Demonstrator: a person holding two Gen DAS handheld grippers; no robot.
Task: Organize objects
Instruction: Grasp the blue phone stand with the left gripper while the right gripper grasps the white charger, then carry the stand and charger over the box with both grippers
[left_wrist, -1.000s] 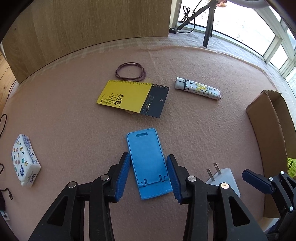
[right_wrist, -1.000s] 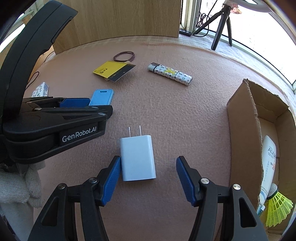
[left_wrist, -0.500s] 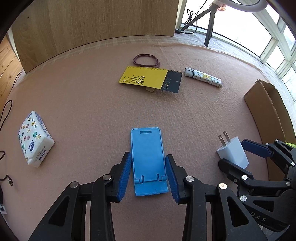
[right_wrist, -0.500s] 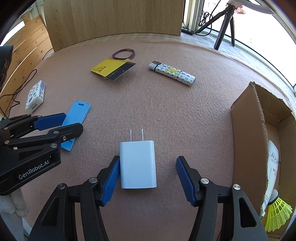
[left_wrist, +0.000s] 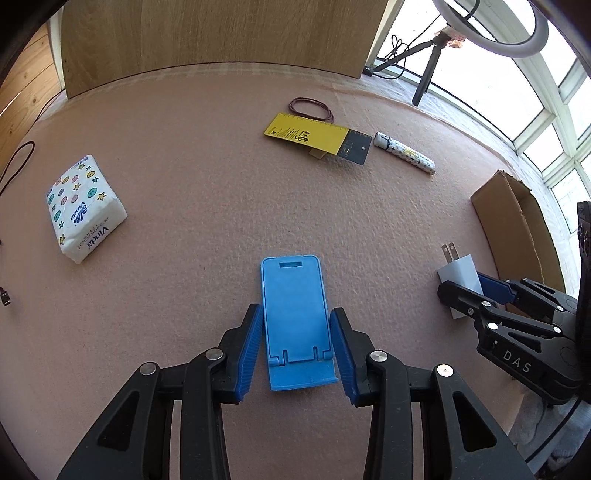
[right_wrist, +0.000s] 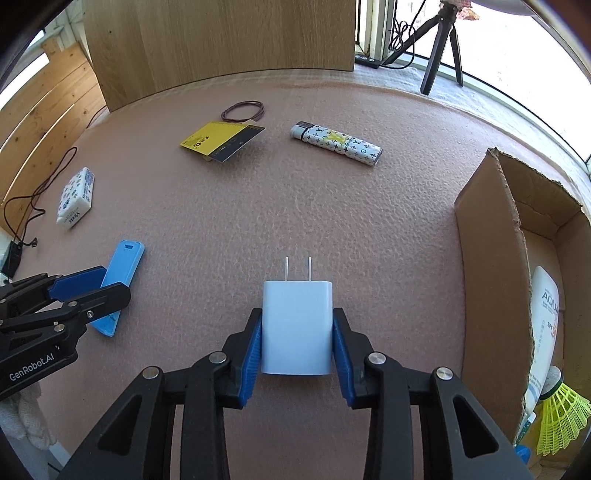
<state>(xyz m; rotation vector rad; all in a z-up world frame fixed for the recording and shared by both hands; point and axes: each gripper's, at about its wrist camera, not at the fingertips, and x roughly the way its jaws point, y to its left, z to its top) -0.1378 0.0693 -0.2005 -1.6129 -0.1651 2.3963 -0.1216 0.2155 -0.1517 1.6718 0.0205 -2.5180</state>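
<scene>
A blue phone stand (left_wrist: 291, 288) lies flat on the pink mat between the blue pads of my left gripper (left_wrist: 294, 310), which press on both its long edges. In the right wrist view that left gripper (right_wrist: 110, 282) sits at the far left with the stand (right_wrist: 125, 258) sticking out beyond it. A white plug charger (right_wrist: 297, 325), prongs pointing away, is between the pads of my right gripper (right_wrist: 297, 314). Its jaws are closing and both pads touch the charger's sides. The left wrist view shows the charger (left_wrist: 460, 269) and right gripper (left_wrist: 461, 286) at the right.
An open cardboard box (right_wrist: 487, 258) at the right holds a sunscreen tube (right_wrist: 545, 314) and a yellow shuttlecock (right_wrist: 561, 413). A tissue pack (left_wrist: 83, 210) lies left. Further back are a yellow card (left_wrist: 314, 136), a rubber band (left_wrist: 310, 107) and a patterned lighter (left_wrist: 404, 153).
My right jaws have closed from wide apart onto the charger. My left gripper has slid left, away from the right one, with the blue stand between its pads.
</scene>
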